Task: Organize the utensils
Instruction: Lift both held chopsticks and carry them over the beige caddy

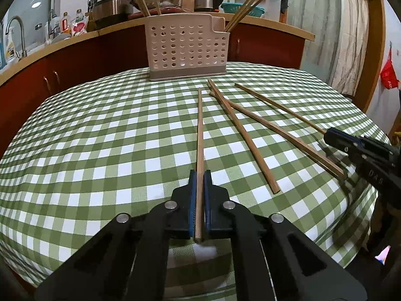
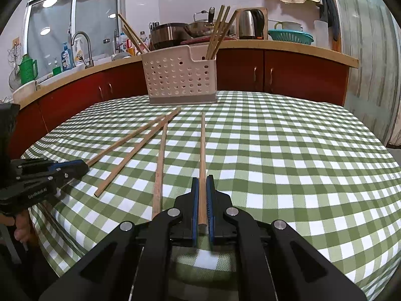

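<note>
My left tongs [image 1: 199, 175] pinch one chopstick [image 1: 199, 135] lying lengthwise on the checked tablecloth [image 1: 100, 150], pointing at the perforated holder [image 1: 186, 47]. My right tongs [image 2: 203, 183] clamp another chopstick [image 2: 203, 150]. Two loose chopsticks [image 2: 140, 150] lie crossed between them. The right view alone shows my fingers [image 2: 21, 228] under the left handle, and, I think, a green jug [image 2: 27, 69] by the sink.

wooden chopsticks [image 1: 199, 135], perforated plastic holder [image 1: 188, 47], checked cloth [image 1: 100, 150]
</note>
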Motion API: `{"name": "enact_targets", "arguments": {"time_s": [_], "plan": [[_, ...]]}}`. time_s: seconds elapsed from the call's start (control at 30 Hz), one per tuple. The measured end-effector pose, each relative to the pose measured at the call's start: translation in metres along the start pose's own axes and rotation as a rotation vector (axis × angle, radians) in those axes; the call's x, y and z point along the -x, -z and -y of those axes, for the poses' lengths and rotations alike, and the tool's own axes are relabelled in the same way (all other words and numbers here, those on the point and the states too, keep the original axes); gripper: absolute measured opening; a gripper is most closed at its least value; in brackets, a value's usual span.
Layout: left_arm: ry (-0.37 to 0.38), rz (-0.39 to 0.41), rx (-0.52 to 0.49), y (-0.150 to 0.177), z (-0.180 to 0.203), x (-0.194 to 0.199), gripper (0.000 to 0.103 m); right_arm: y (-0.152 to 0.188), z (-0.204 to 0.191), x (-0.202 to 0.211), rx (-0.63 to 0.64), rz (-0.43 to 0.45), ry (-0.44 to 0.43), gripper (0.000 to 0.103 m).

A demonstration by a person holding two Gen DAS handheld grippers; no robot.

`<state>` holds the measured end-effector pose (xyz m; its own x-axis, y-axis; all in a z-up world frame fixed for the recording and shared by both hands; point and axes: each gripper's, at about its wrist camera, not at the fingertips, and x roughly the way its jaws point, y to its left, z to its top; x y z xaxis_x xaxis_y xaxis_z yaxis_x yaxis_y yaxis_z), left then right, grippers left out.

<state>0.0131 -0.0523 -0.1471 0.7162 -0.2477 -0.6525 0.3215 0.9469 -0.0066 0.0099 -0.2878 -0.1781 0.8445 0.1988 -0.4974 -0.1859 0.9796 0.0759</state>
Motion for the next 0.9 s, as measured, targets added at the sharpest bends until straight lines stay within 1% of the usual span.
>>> {"name": "enact_targets", "arguments": {"time_s": [0.1, 0.27, 0.43, 0.63, 0.9], "plan": [[-0.012, 0.029, -0.012, -0.002, -0.001, 0.006, 0.006, -0.004, 0.000, 0.006, -0.006, 0.017, -0.002, 0.007], [-0.056, 0.101, -0.062, -0.008, 0.000, 0.022, 0.006, -0.014, 0.000, 0.016, -0.012, 0.052, -0.002, 0.007], [-0.072, 0.148, -0.054, -0.018, -0.005, 0.038, 0.006, -0.026, -0.002, 0.028, -0.013, 0.092, 0.000, 0.007], [-0.110, 0.211, -0.041, -0.036, -0.012, 0.061, 0.006, -0.043, -0.006, 0.047, -0.006, 0.149, 0.001, 0.007], [-0.131, 0.272, -0.034, -0.054, -0.020, 0.086, 0.006, -0.059, -0.011, 0.064, -0.002, 0.193, -0.008, 0.007]]}}
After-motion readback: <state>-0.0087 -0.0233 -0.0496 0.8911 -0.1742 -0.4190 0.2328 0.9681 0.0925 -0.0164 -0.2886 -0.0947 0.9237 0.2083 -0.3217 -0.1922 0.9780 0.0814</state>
